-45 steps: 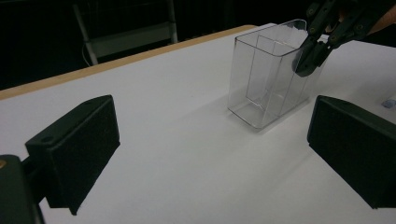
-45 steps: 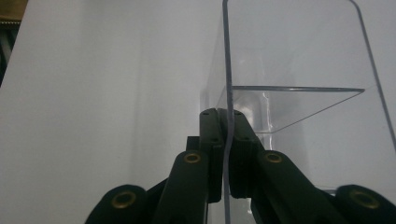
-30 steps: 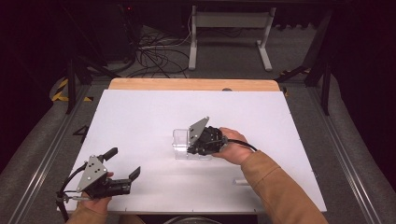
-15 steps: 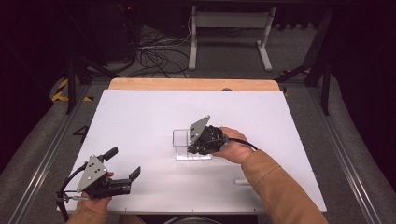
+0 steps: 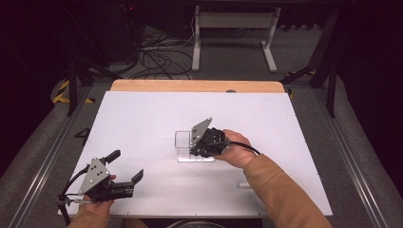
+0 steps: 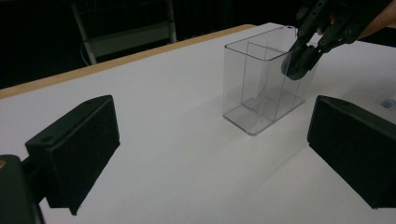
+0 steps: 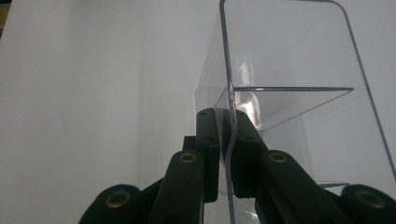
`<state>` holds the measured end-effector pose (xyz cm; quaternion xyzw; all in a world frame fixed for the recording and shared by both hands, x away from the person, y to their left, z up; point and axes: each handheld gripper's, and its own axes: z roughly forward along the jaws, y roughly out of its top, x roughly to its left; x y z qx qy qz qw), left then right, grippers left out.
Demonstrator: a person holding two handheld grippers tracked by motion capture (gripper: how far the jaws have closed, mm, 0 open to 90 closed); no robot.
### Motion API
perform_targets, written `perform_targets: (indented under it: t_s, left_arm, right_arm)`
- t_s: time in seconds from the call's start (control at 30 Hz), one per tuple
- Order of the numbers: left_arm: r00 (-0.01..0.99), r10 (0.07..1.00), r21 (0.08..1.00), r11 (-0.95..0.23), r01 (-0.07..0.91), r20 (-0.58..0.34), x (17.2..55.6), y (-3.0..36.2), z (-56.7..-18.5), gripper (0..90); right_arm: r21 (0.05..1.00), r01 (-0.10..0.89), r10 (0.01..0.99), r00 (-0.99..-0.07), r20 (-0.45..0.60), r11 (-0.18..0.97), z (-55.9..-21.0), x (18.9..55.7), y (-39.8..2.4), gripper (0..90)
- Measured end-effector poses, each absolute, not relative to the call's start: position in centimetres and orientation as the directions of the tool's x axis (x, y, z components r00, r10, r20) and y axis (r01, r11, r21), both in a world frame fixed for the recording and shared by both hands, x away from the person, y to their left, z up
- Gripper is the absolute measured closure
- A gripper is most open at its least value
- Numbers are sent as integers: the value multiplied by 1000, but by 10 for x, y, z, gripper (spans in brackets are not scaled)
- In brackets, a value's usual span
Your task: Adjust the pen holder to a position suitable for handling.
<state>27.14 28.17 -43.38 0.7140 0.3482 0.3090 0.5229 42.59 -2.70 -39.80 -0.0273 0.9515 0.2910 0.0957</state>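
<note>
Near the middle of the white table (image 5: 142, 118) in the high view, a clear box (image 5: 186, 145) stands upright, and the right gripper (image 5: 196, 151) meets it from about 3 o'clock, its black body against the box's right-hand side with the person's right hand (image 5: 235, 149) behind it. At about 7 o'clock from the box, well apart from it by the near edge, the left gripper (image 5: 127, 167) rests in the left hand (image 5: 97, 204) with its jaws spread and nothing between them. A small pale object (image 5: 243, 185) lies on the table at about 5 o'clock from the box; what it is cannot be told. From the left gripper view, its own two jaws stand wide apart at the bottom corners, and the box (image 6: 266, 84), split by an inner divider, sits beyond them toward 1 o'clock with the right gripper (image 6: 299, 63) clamped at its upper far rim. Along the right gripper view, the two jaws are pressed together on one thin clear wall (image 7: 228, 93) of the box, one pad on each face, the wall rising toward 12 o'clock.
</note>
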Motion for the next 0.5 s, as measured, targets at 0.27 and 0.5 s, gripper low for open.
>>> perform_targets:
  t_s: [0.27, 0.5]
  left_arm:
    - [569, 819, 962, -212, 173, 78, 274, 281, -434, 31]
    - [565, 822, 964, -202, 175, 70, 277, 281, -433, 31]
  right_arm:
    - [579, -102, 29, -977, -213, 809, -391, 421, -30, 750]
    - [676, -61, 109, -973, -206, 734, -367, 414, -48, 505]
